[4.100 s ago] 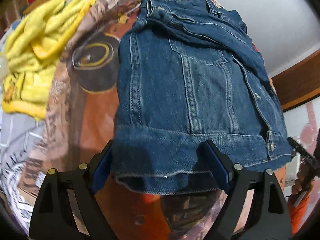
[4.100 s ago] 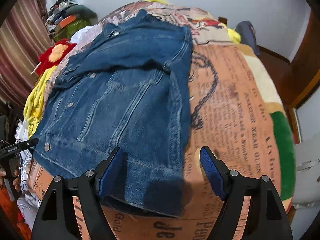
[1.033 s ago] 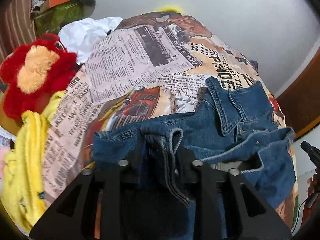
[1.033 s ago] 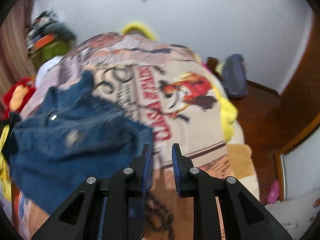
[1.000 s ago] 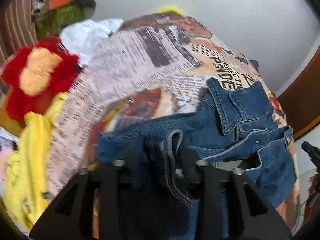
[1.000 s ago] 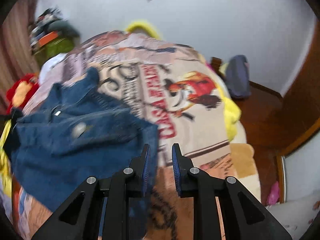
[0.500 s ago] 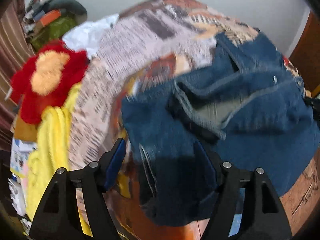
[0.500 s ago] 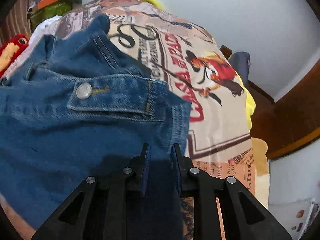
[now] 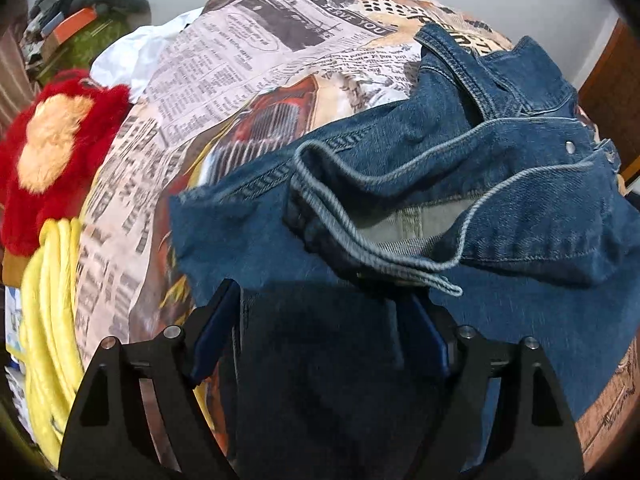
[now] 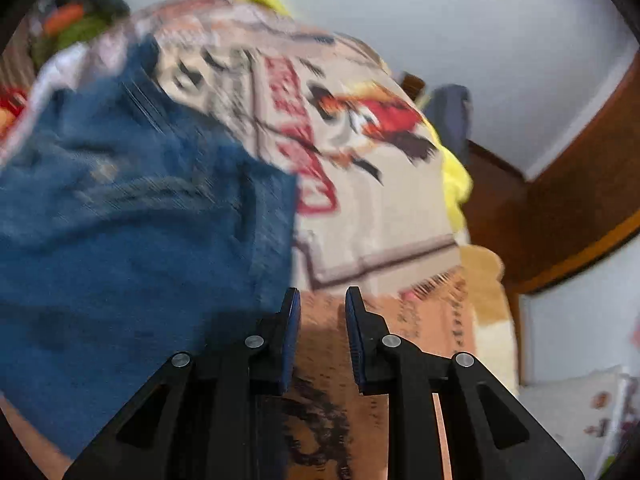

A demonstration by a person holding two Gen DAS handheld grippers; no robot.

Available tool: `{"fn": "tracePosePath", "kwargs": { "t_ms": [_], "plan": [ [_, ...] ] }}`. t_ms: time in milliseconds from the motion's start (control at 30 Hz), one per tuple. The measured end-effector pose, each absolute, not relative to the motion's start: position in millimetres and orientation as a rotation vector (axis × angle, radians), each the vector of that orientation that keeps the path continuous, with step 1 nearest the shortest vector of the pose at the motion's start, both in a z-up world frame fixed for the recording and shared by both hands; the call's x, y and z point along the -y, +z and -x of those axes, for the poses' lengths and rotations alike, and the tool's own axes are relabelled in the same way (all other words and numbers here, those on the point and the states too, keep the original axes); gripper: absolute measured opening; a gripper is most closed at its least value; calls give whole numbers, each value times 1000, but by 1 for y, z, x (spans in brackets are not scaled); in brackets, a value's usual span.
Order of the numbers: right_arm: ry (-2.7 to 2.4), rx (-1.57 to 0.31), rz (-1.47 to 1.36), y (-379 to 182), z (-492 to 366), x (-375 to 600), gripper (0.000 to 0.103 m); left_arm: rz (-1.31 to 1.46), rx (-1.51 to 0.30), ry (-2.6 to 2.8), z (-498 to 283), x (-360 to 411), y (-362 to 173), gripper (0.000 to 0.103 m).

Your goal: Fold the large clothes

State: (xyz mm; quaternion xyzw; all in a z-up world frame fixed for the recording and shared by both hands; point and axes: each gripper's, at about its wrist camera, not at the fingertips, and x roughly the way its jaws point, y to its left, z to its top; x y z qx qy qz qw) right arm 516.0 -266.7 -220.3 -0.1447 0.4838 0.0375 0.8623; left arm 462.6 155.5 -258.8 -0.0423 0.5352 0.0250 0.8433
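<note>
Denim fills the near view: the jacket (image 9: 500, 208) lies folded over on the printed bedspread (image 9: 248, 64), hem doubled toward the collar. Over its near edge the left gripper (image 9: 320, 320) stands with fingers spread wide, cloth beneath them but not pinched. Just beside the jacket's right edge, the right gripper (image 10: 319, 320) shows a narrow gap with nothing in it. Along the bed's left edge lie a yellow towel (image 9: 52, 312) and, farther off, a red plush toy (image 9: 48, 148).
</note>
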Motion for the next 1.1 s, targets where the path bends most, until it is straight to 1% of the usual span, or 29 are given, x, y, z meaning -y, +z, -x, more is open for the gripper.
{"fn": "tracePosePath", "kwargs": {
  "t_ms": [100,200,267,333,400,533,667,700,733,767,800,833,900,967,1000,1033,1100],
  "plan": [
    [185,-966,254,-200,-516,257,18,119,-1131,60,-474,-158,-260,80],
    [249,-967,242,-195,-525,239,18,237,-1139,54,-486,-164,-264,80],
    [255,-999,248,-202,-535,227,18,306,-1148,61,-493,-168,-269,80],
    [210,-1055,303,-224,-549,218,18,338,-1145,65,-495,-171,-273,80],
    [187,-1060,331,-237,-551,216,18,349,-1132,68,-494,-175,-274,81],
    [184,-1052,296,-237,-550,226,18,345,-1121,73,-489,-181,-274,81],
    [160,-1035,397,-236,-544,218,18,351,-1118,95,-489,-181,-273,80],
    [147,-1029,421,-237,-542,217,20,345,-1117,99,-489,-180,-273,80],
    [99,-1018,479,-239,-540,216,43,328,-1114,105,-489,-178,-272,80],
    [43,-977,541,-240,-535,216,75,311,-1110,109,-493,-176,-273,80],
    [-13,-934,585,-241,-534,219,87,293,-1104,115,-493,-174,-273,80],
    [-58,-895,607,-240,-531,225,93,284,-1095,123,-493,-173,-273,78],
    [-22,-938,524,-235,-532,242,93,281,-1078,141,-497,-171,-274,72],
    [17,-967,415,-225,-532,259,92,300,-1065,118,-499,-168,-273,51],
    [38,-965,382,-220,-531,262,92,306,-1064,109,-499,-167,-273,50],
    [65,-958,347,-214,-530,265,92,293,-1059,116,-499,-165,-272,46],
    [132,-934,261,-199,-528,267,92,254,-1050,125,-497,-162,-270,35]
  ]
}}
